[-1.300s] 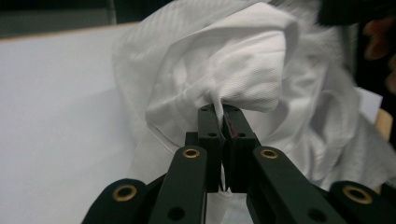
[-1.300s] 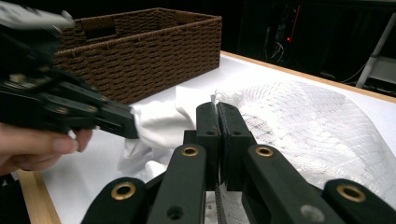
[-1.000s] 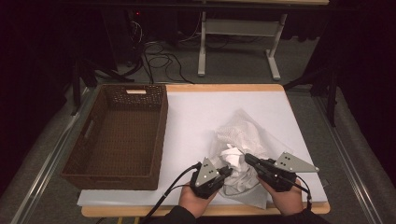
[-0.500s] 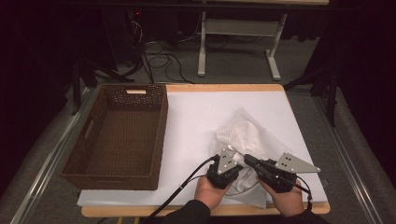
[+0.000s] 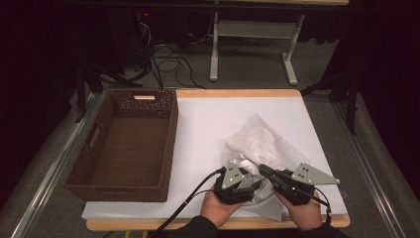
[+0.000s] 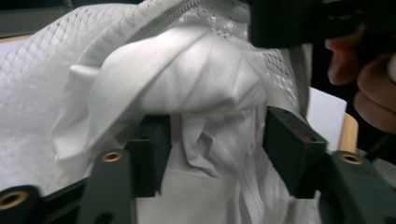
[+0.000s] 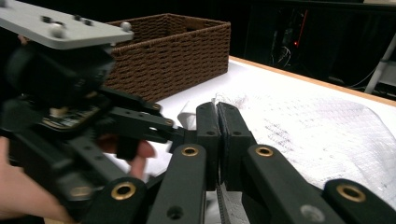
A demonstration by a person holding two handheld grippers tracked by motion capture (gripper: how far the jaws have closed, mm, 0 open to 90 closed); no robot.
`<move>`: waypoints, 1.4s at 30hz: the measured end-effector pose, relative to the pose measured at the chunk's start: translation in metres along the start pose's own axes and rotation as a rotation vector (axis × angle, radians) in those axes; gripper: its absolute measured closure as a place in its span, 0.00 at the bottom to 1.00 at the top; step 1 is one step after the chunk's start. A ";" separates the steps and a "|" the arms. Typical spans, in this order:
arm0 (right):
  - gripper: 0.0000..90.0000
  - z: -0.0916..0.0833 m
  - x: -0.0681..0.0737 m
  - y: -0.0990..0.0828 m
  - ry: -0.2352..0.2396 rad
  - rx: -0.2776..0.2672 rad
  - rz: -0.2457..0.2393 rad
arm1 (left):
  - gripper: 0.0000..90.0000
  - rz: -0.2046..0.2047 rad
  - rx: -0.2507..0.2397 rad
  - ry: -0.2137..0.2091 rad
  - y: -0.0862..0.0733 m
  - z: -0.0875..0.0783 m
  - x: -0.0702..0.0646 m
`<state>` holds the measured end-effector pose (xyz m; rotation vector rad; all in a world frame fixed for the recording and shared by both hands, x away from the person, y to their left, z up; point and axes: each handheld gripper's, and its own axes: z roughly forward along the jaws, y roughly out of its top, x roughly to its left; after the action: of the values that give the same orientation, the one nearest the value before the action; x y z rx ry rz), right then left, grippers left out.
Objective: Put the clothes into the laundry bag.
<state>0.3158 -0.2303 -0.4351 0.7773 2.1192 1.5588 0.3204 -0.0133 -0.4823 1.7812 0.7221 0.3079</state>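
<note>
Dark room, grey floor [image 5: 247,74], white-legged stand [image 5: 252,34] behind.

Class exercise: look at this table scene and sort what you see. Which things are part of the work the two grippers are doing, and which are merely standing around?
In the job:
- white mesh bag, pinched at its edge by the right gripper
- white cloth bunched between the left gripper jaws, which have just opened

Probably waiting or idle:
- brown wicker basket, untouched
- white sheet covering the table
- metal stand and cables on the floor behind the table

Black grippers showing brass-ringed screw holes, left gripper [image 5: 241,174], right gripper [image 5: 262,170], grey three-cornered plates, black cables trailing, dark sleeves.
</note>
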 end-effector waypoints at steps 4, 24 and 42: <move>1.00 0.000 0.000 0.000 -0.003 0.000 -0.002 | 0.38 0.014 -0.006 0.002 -0.005 -0.017 -0.002; 1.00 0.000 0.000 -0.001 -0.004 0.002 0.000 | 0.36 -0.088 -0.023 0.076 -0.012 -0.009 0.040; 1.00 0.002 -0.001 -0.001 -0.010 0.004 0.004 | 0.95 -0.015 -0.023 0.032 0.003 0.012 0.012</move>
<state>0.3177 -0.2300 -0.4369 0.7893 2.1159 1.5496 0.3372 -0.0152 -0.4856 1.7523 0.7509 0.3339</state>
